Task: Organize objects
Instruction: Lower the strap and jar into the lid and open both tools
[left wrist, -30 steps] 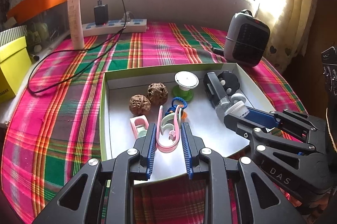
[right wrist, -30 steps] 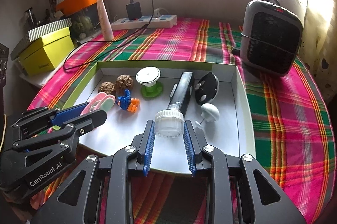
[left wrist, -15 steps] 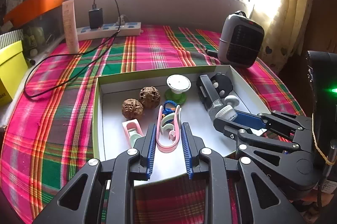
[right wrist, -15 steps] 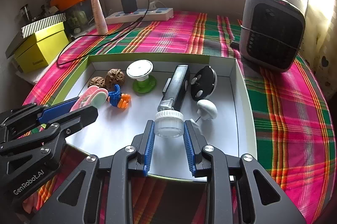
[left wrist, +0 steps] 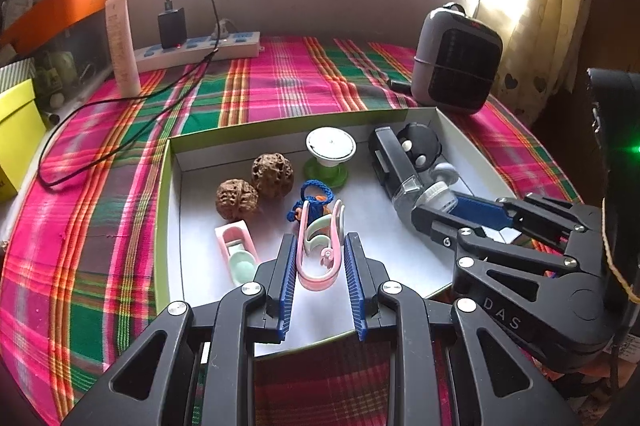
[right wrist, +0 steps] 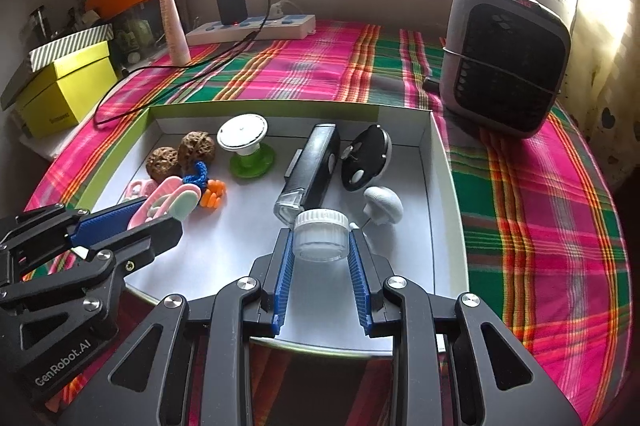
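Being pinched between the blue pads of the left tool [left wrist: 320,258] is a pink clip [left wrist: 320,250], held just above the floor of the white tray [left wrist: 404,246]. A small clear jar [right wrist: 321,235] with a white lid is being gripped by the right tool [right wrist: 320,258] over the same tray, near a black flashlight [right wrist: 314,166]. Two walnuts [left wrist: 254,186] and a green spool [left wrist: 330,156] are being kept deeper in the tray, which is being carried by a plaid-covered worktop [left wrist: 280,82].
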Motion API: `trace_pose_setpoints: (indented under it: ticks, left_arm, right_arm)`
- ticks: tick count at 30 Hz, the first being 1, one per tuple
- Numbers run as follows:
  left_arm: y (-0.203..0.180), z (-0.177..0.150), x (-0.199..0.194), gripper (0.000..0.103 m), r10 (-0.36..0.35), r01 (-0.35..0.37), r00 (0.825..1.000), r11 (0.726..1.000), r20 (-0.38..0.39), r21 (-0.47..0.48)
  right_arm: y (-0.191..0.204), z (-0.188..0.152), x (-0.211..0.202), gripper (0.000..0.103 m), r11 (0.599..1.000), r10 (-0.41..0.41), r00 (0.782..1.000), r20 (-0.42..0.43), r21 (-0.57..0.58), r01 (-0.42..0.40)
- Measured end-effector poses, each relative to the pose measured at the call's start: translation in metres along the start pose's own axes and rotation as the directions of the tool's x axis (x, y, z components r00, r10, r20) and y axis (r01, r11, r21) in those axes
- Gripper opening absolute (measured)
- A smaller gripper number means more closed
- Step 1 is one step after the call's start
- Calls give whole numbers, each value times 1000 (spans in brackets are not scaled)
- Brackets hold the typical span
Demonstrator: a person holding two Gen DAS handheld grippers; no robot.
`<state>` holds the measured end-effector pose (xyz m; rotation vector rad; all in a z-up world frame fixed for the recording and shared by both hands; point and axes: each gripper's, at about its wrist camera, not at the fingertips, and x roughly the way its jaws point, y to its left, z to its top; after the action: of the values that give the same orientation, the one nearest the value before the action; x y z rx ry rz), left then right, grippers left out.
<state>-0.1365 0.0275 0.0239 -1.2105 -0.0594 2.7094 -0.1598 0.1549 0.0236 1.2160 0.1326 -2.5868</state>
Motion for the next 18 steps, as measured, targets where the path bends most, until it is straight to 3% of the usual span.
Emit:
trace_pose_setpoints:
  ticks: [18]
  left_arm:
    - [0, -1, 7, 22, 20, -20, 1000, 1000, -12, 0]
  right_arm:
    - [0, -2, 1, 29, 1000, 18, 1000, 8, 7, -18]
